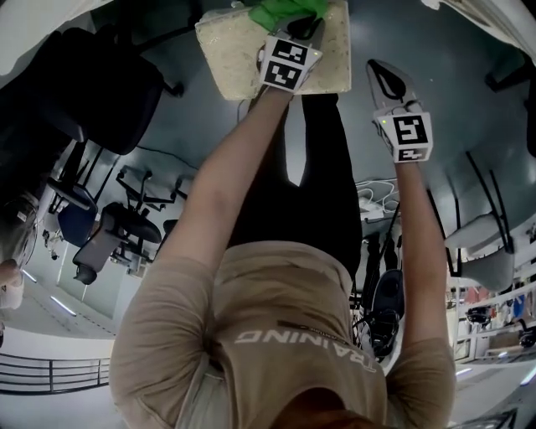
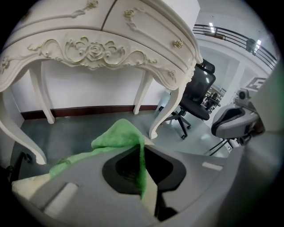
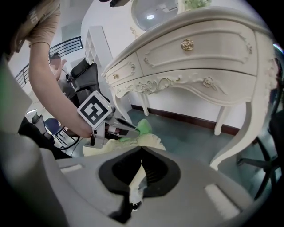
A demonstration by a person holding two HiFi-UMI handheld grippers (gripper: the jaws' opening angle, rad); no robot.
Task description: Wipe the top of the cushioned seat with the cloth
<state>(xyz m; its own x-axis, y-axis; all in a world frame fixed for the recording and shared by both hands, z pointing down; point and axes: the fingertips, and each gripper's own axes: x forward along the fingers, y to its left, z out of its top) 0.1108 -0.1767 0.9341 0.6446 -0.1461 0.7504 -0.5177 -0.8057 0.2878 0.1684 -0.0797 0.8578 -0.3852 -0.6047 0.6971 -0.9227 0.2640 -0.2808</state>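
- Left claw point(image 1: 303, 29) pinching the green cloth point(image 1: 285, 10); the cloth lies on the cushioned seat point(image 1: 239, 50), directly under this claw.
- Right claw point(image 1: 378, 71) pressed together, empty, off the seat's right edge.
- Carved white desk point(image 2: 97, 48) ahead of both claws, above floor level.
- Black office chair point(image 2: 197, 93) ahead-right of the left claw, past a desk leg.

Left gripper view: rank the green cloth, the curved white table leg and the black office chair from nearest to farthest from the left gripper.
1. green cloth: pinched in the left gripper, centre.
2. curved white table leg: just right of centre.
3. black office chair: farther right, behind that leg.
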